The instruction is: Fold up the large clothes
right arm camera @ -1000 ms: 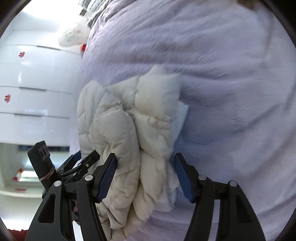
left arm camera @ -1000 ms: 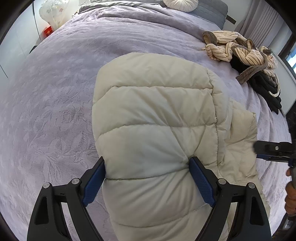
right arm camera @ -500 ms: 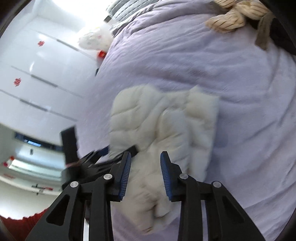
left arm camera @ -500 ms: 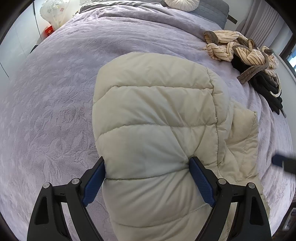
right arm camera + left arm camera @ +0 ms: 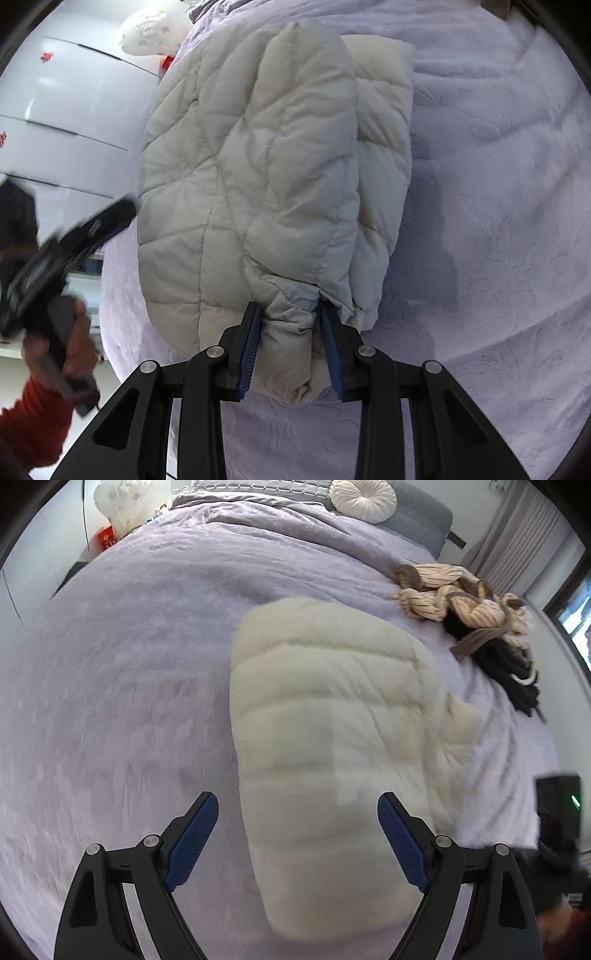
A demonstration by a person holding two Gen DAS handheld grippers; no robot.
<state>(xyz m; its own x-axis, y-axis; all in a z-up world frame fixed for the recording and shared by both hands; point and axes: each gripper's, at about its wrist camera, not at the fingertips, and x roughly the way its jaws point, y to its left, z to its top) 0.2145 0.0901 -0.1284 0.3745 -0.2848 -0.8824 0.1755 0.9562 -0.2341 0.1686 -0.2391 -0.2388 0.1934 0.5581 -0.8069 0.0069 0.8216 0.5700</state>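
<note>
A cream quilted puffer jacket (image 5: 325, 738) lies folded into a bundle on the lilac bedspread (image 5: 122, 672). My left gripper (image 5: 297, 830) is open, lifted above the jacket's near end, its blue pads wide apart and touching nothing. In the right wrist view the jacket (image 5: 258, 177) fills the middle. My right gripper (image 5: 290, 343) is shut on a bunched fold at the jacket's near edge. The left gripper and the hand holding it (image 5: 59, 266) show blurred at the left there.
A heap of striped cream and black clothes (image 5: 476, 616) lies at the bed's far right. A round white cushion (image 5: 362, 496) sits by the grey headboard. White wardrobe doors (image 5: 66, 110) stand beyond the bed's left side. The bedspread (image 5: 498, 184) stretches right of the jacket.
My left gripper has lifted and drawn back off the jacket. My right gripper has swung back to the jacket's near edge and closed on a fold.
</note>
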